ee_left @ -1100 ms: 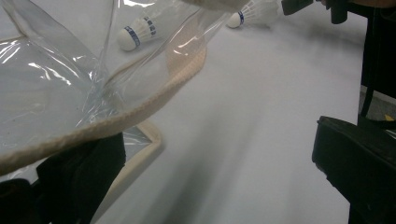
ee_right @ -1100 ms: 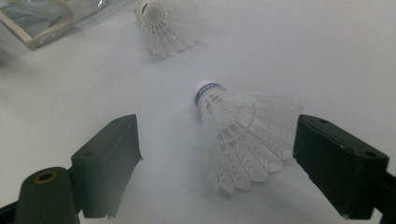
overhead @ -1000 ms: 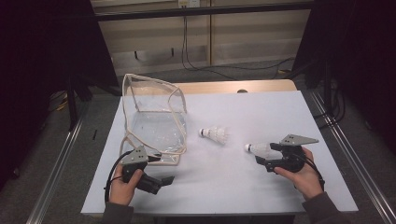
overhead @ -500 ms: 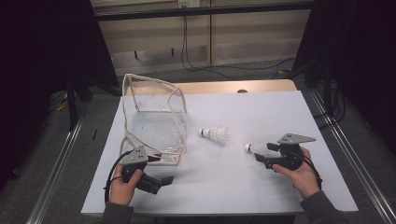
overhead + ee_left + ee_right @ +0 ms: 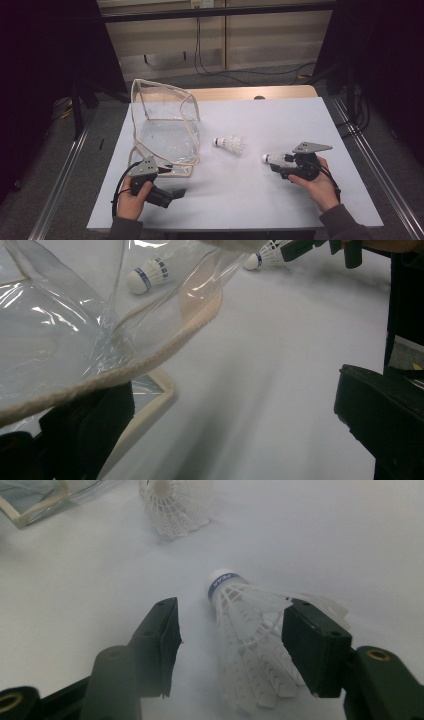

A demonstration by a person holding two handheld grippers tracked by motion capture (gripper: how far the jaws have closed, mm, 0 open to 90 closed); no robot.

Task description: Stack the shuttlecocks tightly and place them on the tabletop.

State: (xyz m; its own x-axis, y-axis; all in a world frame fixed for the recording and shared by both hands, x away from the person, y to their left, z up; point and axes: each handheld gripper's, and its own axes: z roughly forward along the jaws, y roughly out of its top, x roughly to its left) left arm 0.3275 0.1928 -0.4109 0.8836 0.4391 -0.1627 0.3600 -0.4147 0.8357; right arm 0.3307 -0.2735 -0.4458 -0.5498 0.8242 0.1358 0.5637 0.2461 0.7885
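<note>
A white shuttlecock (image 5: 272, 158) (image 5: 245, 630) with a blue band lies on the white table (image 5: 280, 120), cork pointing away from my right gripper (image 5: 276, 162) (image 5: 233, 625). Its skirt lies between that gripper's jaws, which have just been closing. The right pad touches the feathers and the left pad stands off with a gap, so it is open. A second shuttlecock (image 5: 230, 144) (image 5: 172, 505) (image 5: 150, 275) rests mid-table. My left gripper (image 5: 179, 192) (image 5: 235, 415) is open at the near corner of a clear plastic bag (image 5: 165, 130) (image 5: 60, 330), whose cord rim (image 5: 150, 350) drapes over its left jaw.
The bag stands open and upright at the table's left half, with beige piping along its edges. Bare white tabletop stretches between the two hands and to the far right. Metal rails (image 5: 370, 170) run along both sides of the table.
My right gripper has crept a little left along the shuttlecock, and its jaws have narrowed around the skirt. The left hand, the bag and the middle shuttlecock have stayed put.
</note>
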